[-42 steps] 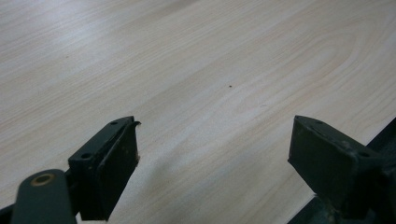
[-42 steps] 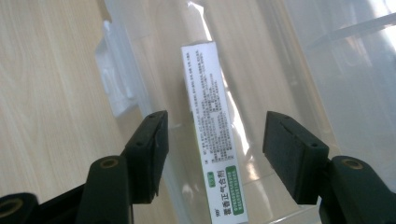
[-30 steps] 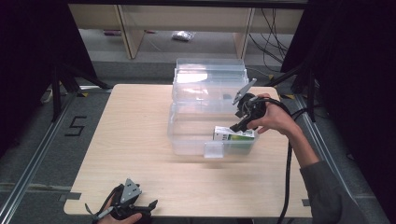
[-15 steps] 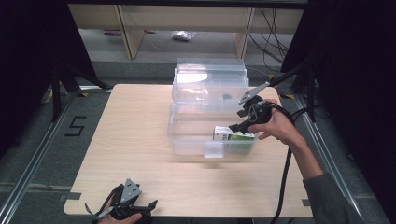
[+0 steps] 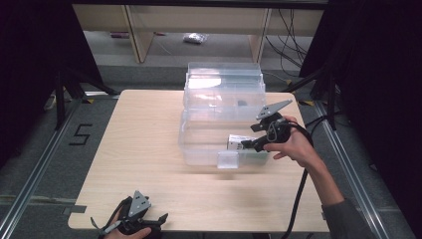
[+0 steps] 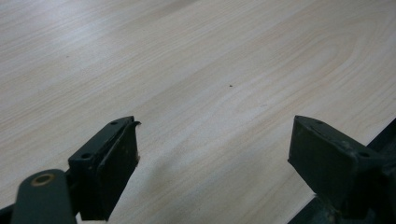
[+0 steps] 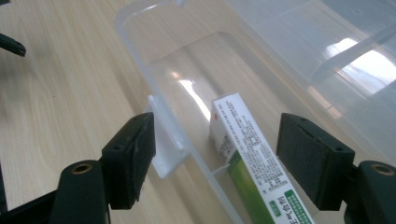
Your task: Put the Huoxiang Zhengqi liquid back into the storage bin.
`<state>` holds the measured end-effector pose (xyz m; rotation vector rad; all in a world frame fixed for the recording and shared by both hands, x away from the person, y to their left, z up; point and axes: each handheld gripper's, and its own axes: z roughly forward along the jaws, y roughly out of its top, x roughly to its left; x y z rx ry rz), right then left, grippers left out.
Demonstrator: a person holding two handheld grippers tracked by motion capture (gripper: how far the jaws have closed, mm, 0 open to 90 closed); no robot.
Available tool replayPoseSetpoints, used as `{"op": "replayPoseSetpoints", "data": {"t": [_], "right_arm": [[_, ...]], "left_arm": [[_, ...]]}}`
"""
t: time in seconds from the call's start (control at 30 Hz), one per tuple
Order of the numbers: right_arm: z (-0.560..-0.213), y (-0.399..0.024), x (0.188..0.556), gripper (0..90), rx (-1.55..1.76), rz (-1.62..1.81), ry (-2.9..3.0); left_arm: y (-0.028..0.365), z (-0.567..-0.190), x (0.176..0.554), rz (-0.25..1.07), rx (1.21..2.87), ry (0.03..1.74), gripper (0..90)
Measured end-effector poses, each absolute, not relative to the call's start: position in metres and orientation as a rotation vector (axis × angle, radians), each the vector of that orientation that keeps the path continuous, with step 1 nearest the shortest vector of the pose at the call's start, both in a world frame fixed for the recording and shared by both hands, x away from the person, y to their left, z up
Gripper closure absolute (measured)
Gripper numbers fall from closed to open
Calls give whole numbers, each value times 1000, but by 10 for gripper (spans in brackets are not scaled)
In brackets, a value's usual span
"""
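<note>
My right claw (image 5: 247, 145) has just been spreading and now stands wide, nothing pinched. The white-and-green cardboard box (image 7: 254, 161) lies flat inside the clear plastic bin (image 5: 199, 149), against its near wall, between my 2 jaws but untouched. I judge it delivered. My left claw (image 5: 152, 221) rests spread, well apart from the bin.

Right gripper backs off the box, jaws opening

The right gripper (image 5: 247, 145) now sits a little lower and nearer the table's right edge than a second ago, and its jaws have just been opening; in the right gripper view they stand wide with the white-and-green carton (image 7: 252, 158) lying free between them inside the clear plastic box (image 7: 140, 60), neither pad touching it
</note>
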<state>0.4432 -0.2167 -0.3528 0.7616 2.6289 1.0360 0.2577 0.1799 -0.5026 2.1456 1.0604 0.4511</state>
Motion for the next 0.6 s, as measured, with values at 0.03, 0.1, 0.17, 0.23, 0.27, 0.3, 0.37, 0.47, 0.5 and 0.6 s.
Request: {"op": "replayPoseSetpoints", "data": {"t": [0.03, 0.1, 0.17, 0.23, 0.27, 0.3, 0.37, 0.47, 0.5, 0.6], "right_arm": [[-354, -216, 441, 290, 797, 1057, 2628], [-356, -215, 440, 288, 757, 1080, 2620], [-358, -215, 436, 284, 791, 1081, 2615], [-359, -215, 435, 283, 763, 1087, 2603], [-358, -216, 434, 284, 761, 1068, 2611], [-360, -215, 432, 283, 763, 1080, 2603], [-360, -215, 430, 281, 773, 1068, 2613], [-362, -216, 428, 280, 786, 1064, 2600], [-362, -216, 427, 278, 773, 1053, 2612], [-365, -217, 426, 278, 791, 1064, 2590]], "left_arm": [[182, -501, 258, 448, 2183, 1043, 151], [179, -503, 258, 453, 2141, 1066, 151], [180, -503, 258, 456, 2141, 1066, 152], [180, -503, 258, 453, 2141, 1063, 151], [180, -503, 258, 449, 2144, 1063, 152], [179, -503, 258, 456, 2141, 1066, 152], [179, -503, 258, 456, 2140, 1066, 151], [181, -502, 258, 444, 2173, 1045, 152], [180, -503, 258, 456, 2153, 1060, 152], [180, -503, 258, 454, 2148, 1063, 151]]}}
